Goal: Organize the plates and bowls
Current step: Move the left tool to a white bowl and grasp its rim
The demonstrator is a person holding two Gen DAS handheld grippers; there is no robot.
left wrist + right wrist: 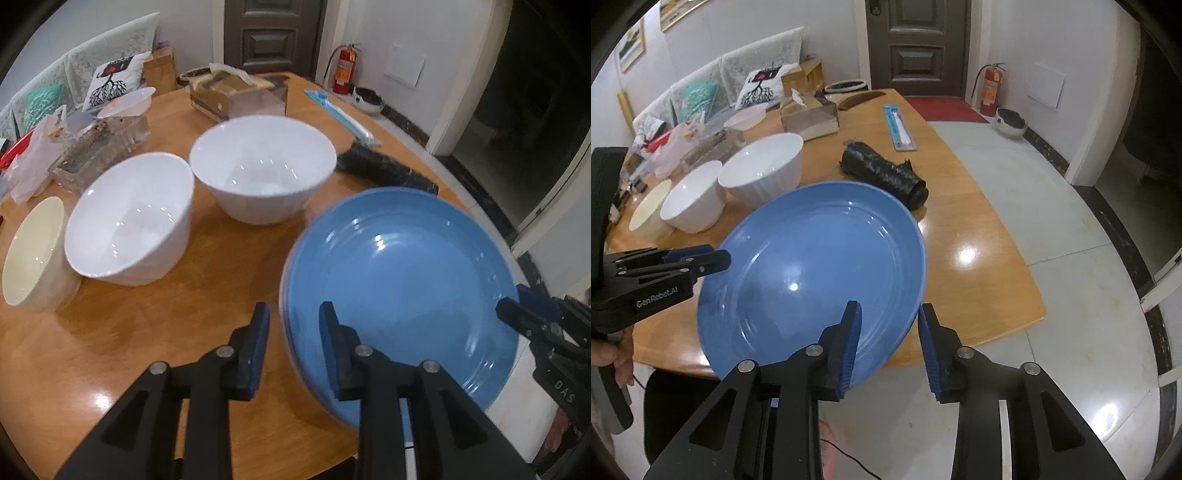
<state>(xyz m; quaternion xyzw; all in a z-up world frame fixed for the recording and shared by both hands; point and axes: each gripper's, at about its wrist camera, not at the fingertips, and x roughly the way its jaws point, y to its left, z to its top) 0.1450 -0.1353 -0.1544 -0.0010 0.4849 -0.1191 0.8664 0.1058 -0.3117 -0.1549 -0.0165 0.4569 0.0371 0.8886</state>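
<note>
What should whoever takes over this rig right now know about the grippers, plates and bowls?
Left gripper: open, its fingers straddling the near-left rim of the blue plate, not clamped.
Right gripper: open at the plate's opposite rim, one finger over the plate, one outside.
The plate overhangs the table edge; whether it rests flat is unclear.
Cream bowl and two white bowls sit in a row, unstacked.
Left: place the plate, nest the bowls.

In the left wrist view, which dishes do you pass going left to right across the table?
Cream bowl → tilted white bowl → upright white bowl → blue plate.
</note>
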